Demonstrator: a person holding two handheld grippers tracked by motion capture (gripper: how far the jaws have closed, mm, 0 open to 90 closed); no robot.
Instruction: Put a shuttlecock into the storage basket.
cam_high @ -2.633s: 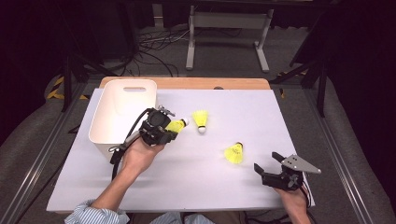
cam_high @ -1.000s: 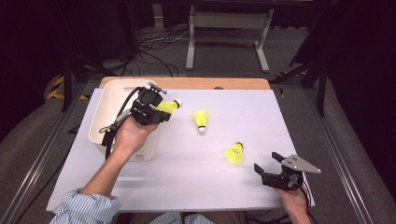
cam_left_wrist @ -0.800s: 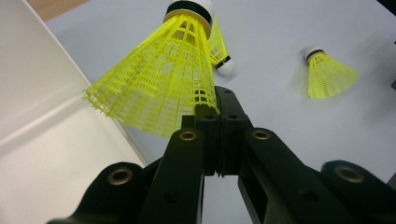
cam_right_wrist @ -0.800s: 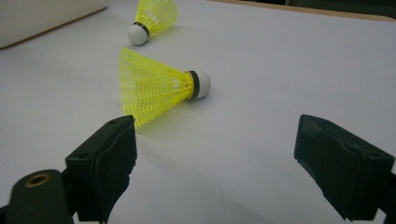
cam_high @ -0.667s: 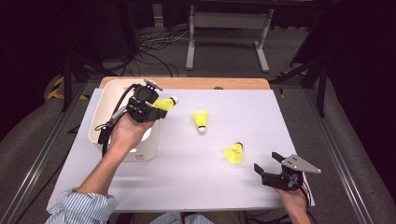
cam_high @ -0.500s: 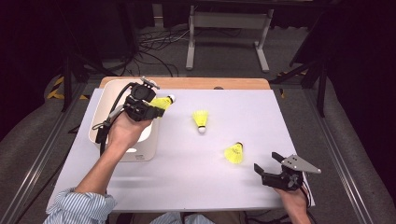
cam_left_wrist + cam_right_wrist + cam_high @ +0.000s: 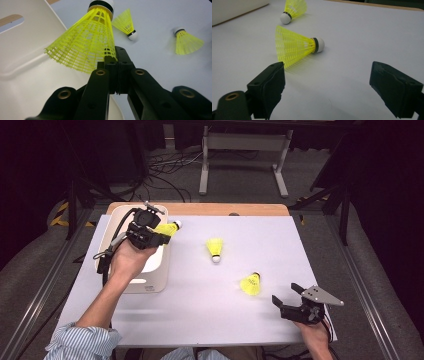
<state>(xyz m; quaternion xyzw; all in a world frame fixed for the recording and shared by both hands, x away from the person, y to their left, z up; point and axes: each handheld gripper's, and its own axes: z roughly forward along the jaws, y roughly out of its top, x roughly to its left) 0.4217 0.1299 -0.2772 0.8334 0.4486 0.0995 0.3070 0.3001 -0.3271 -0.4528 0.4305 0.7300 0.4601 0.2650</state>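
My left gripper [image 7: 160, 234] is shut on the skirt rim of a yellow shuttlecock [image 7: 168, 228], held above the right rim of the white bin [image 7: 146, 284] at the table's left. In the left gripper view the jaws [image 7: 116, 64] pinch the mesh edge of that shuttlecock [image 7: 85, 45], its white cork pointing away. A second shuttlecock [image 7: 215, 248] lies mid-table, and a third shuttlecock [image 7: 250, 284] lies nearer the front right. My right gripper [image 7: 286, 293] rests open near the front right corner; its jaws [image 7: 327, 72] stand wide just short of the third shuttlecock [image 7: 294, 47].
The white table top [image 7: 280, 245] has a wooden strip [image 7: 225, 209] along its far edge. The bin's inner wall [image 7: 25, 75] lies below the held shuttlecock. Cables and a metal stand [image 7: 245, 150] are on the floor beyond the table.
My left hand has carried the shuttlecock from the table beside the bin up and back to above the bin's right rim. The right gripper has not moved.
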